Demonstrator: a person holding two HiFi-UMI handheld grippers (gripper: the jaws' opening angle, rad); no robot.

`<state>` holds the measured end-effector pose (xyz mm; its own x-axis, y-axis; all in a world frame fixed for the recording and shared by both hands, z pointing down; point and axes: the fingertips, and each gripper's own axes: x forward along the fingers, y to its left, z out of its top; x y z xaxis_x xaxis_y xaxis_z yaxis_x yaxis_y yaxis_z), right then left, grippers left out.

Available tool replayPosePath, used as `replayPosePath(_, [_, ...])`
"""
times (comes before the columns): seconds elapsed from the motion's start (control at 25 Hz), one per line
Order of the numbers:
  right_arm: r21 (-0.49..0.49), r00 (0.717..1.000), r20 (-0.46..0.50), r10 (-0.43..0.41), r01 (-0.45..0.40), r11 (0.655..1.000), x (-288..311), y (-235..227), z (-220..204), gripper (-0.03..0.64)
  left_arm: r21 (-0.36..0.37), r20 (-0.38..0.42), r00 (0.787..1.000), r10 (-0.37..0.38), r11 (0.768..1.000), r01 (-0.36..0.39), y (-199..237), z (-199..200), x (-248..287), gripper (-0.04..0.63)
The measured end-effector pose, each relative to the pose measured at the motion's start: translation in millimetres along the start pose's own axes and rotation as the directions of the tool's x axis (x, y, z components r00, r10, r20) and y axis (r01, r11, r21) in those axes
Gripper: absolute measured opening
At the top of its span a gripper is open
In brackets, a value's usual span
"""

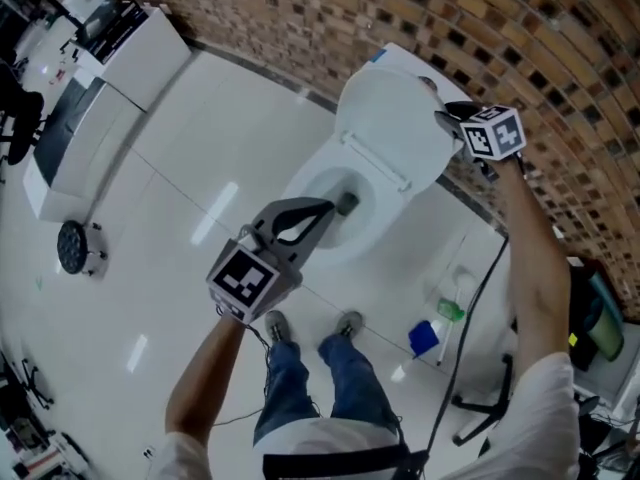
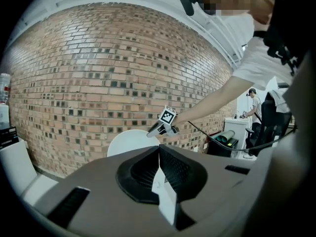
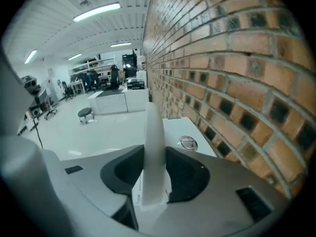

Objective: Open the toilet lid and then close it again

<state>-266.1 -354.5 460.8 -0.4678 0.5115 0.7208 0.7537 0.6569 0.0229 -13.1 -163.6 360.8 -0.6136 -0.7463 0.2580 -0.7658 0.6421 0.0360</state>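
Note:
The white toilet stands against the brick wall with its lid (image 1: 395,128) raised upright over the open bowl (image 1: 335,218). My right gripper (image 1: 450,120) is at the lid's top edge, shut on it. In the right gripper view the lid's edge (image 3: 153,127) stands between the two pads of that gripper (image 3: 154,157), with the tank's flush button (image 3: 187,142) just behind. My left gripper (image 1: 343,205) hovers over the bowl, shut with nothing in it. In the left gripper view its jaws (image 2: 159,154) meet in a line and the lid (image 2: 129,142) shows beyond, with the right gripper (image 2: 157,131) at its rim.
A brick wall (image 1: 560,78) runs behind the toilet. A blue object (image 1: 424,337) and a bottle (image 1: 452,303) sit on the floor right of the bowl, beside a trailing cable (image 1: 470,318). A white cabinet (image 1: 110,78) and a round black stool (image 1: 72,246) stand at the left.

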Motion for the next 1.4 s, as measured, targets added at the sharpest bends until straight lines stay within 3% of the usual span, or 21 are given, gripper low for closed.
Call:
replayPosePath(0.12, [-0.103, 0.999, -0.019, -0.050, 0.048, 0.994, -6, 34, 2, 0.135, -0.019, 0.009, 1.000, 0.017, 1.000, -0.017, 5, -6, -17, -0.005])
replayPosePath(0.32, [-0.246, 0.970, 0.108, -0.220, 0.240, 0.939, -19, 140, -5, 0.137, 0.001, 0.018, 1.000, 0.020, 1.000, -0.020, 6, -18, -50, -0.005])
replayPosePath(0.52, [-0.433, 0.903, 0.207, -0.376, 0.429, 0.793, -4, 262, -40, 0.137, 0.035, 0.035, 0.998, 0.042, 0.998, -0.043, 15, -49, -93, -0.005])
replayPosePath(0.72, [-0.568, 0.843, 0.269, -0.466, 0.529, 0.630, 43, 357, -106, 0.147, -0.010, 0.051, 0.995, 0.089, 0.996, -0.089, 29, -105, -142, -0.005])
replayPosePath(1.0, [-0.695, 0.850, 0.253, -0.462, 0.492, 0.525, 119, 420, -197, 0.183, -0.049, -0.003, 0.989, 0.148, 0.988, -0.148, 41, -184, -180, -0.005])
replayPosePath(1.2, [-0.737, 0.867, 0.204, -0.455, 0.442, 0.511, 152, 443, -231, 0.197, -0.070, -0.022, 0.985, 0.168, 0.983, -0.170, 38, -215, -200, -0.005])
replayPosePath(1.4, [-0.763, 0.934, 0.034, -0.355, 0.254, 0.595, 180, 458, -271, 0.199, -0.079, -0.019, 0.984, 0.179, 0.980, -0.180, 32, -221, -206, -0.005])
